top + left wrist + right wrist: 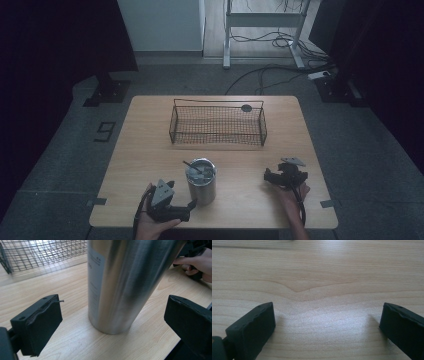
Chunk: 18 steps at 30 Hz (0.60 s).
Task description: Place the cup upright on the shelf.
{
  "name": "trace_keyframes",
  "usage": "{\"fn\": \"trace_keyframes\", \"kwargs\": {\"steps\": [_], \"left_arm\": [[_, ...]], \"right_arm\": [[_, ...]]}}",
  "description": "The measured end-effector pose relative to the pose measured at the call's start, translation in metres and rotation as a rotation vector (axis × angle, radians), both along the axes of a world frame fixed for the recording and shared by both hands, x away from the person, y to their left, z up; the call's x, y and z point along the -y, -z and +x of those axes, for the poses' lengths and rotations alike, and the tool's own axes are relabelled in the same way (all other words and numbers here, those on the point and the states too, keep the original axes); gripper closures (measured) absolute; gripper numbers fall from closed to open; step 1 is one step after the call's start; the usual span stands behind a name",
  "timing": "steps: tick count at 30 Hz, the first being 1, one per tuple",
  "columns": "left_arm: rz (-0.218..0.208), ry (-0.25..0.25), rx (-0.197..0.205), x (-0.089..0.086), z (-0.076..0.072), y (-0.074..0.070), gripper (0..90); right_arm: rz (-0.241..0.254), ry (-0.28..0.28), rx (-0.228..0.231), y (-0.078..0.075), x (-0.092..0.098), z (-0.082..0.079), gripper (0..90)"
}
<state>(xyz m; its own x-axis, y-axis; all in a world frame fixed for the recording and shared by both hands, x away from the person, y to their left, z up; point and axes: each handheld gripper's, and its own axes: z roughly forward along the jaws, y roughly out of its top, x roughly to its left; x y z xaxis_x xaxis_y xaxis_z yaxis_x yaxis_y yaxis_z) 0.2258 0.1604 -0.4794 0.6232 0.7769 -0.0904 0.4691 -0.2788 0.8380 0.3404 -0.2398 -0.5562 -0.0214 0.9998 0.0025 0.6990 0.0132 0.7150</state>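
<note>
Steel cup (201, 182), a tall brushed-metal cylinder, stands upright on the near middle of the desk (150, 150), which is pale wood with a visible grain. From the high view its open top shows a thin dark rod-like thing (192, 166) leaning inside; what that is cannot be told. The left tongs (191, 204) sit just left of the cup at the near edge, held in a hand (150, 222) and carrying a grey three-cornered plate. Their two black, blocky, rubber-like pads are spread wide, one to each side of the cup's base, with bare wood between pad and metal.

The left gripper view adds what the high view cannot: the cup (125, 282) narrows slightly toward its foot, its skin is smoothly reflective, and a pale label with small print runs down one side.

The right tongs (267, 176) rest at the near right, well apart from the cup, also spread wide. The right gripper view looks down on bare wood grain between the pads (252, 332).

Farther back, a dark wire basket (218, 125), rectangular with an open mesh, stands on the far half of the desk.
</note>
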Motion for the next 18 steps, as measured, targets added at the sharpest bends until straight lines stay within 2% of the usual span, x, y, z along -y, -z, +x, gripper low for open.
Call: {"fn": "trace_keyframes", "kwargs": {"steps": [9, 18], "left_arm": [[-0.004, 0.001, 0.008, 0.013, 0.005, 0.002, 0.5], [-0.007, 0.01, 0.018, 0.016, 0.009, 0.0, 0.2]], "right_arm": [[0.003, 0.007, -0.002, 0.0, 0.0, 0.0, 0.0], [0.002, 0.011, -0.002, 0.0, 0.0, 0.0, 0.0]]}}
